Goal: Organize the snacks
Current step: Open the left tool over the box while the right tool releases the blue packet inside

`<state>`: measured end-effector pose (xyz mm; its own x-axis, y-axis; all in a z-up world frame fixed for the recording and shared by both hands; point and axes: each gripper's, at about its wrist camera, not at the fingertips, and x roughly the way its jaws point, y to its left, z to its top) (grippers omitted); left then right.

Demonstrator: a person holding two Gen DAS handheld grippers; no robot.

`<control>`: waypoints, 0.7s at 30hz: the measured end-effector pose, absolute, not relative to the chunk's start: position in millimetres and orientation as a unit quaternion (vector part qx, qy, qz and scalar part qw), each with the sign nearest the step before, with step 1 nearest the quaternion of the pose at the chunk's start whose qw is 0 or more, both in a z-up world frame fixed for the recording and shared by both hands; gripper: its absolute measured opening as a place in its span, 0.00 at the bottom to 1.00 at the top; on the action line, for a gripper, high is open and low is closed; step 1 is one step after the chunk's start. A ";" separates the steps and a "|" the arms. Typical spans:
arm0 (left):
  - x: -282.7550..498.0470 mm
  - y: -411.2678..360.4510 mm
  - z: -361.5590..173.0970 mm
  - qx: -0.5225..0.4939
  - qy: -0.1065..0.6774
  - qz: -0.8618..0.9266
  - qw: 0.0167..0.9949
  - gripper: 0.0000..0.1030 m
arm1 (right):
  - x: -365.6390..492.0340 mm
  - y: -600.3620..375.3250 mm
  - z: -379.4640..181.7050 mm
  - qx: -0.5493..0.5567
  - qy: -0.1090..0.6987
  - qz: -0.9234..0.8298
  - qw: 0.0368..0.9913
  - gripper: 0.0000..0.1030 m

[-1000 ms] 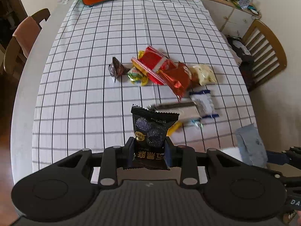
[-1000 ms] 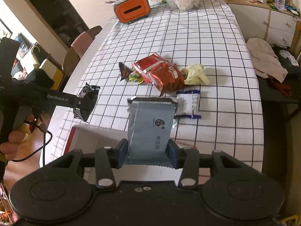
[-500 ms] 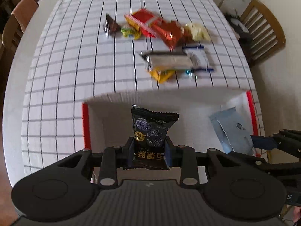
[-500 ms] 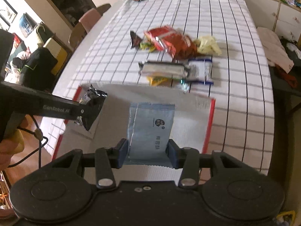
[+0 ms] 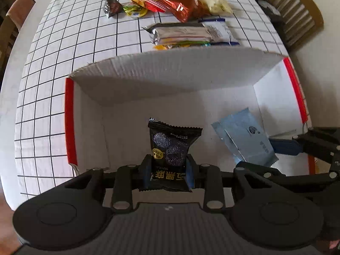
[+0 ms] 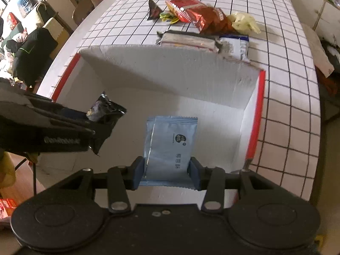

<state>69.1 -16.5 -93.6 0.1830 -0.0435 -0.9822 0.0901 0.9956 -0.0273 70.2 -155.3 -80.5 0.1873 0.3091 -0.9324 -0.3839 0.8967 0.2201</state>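
My left gripper point(image 5: 167, 171) is shut on a black snack packet point(image 5: 171, 146) and holds it upright over the open white cardboard box point(image 5: 170, 68) with red edges. My right gripper point(image 6: 167, 172) is shut on a light blue packet point(image 6: 170, 142), also above the box's inside. In the left wrist view the light blue packet point(image 5: 244, 137) hangs at the right. The black packet point(image 6: 106, 114) shows at the left of the right wrist view. I see no snack lying on the box floor.
Beyond the box's far wall, loose snacks lie on the checked tablecloth point(image 5: 85, 31): a silver bar point(image 5: 180, 33), red bags point(image 5: 176, 5), a pale yellow bag point(image 5: 216, 5), a dark triangular sweet point(image 5: 110, 6) and a white-blue packet point(image 5: 221, 30). Chairs point(image 5: 297, 10) stand on both sides.
Both grippers have come back from over the snack pile and sunk toward the box, each keeping its packet. The box now fills the middle of both views.
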 end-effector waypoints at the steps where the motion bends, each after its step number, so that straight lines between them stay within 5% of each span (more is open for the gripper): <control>1: 69.2 -17.6 -96.1 0.022 0.642 -0.042 0.765 0.31 | 69.5 -153.7 -80.8 -0.036 0.596 0.225 0.770 0.43; 21: 71.1 -19.9 -103.3 0.025 0.656 -0.045 0.753 0.33 | 72.8 -150.4 -81.3 -0.033 0.610 0.226 0.759 0.45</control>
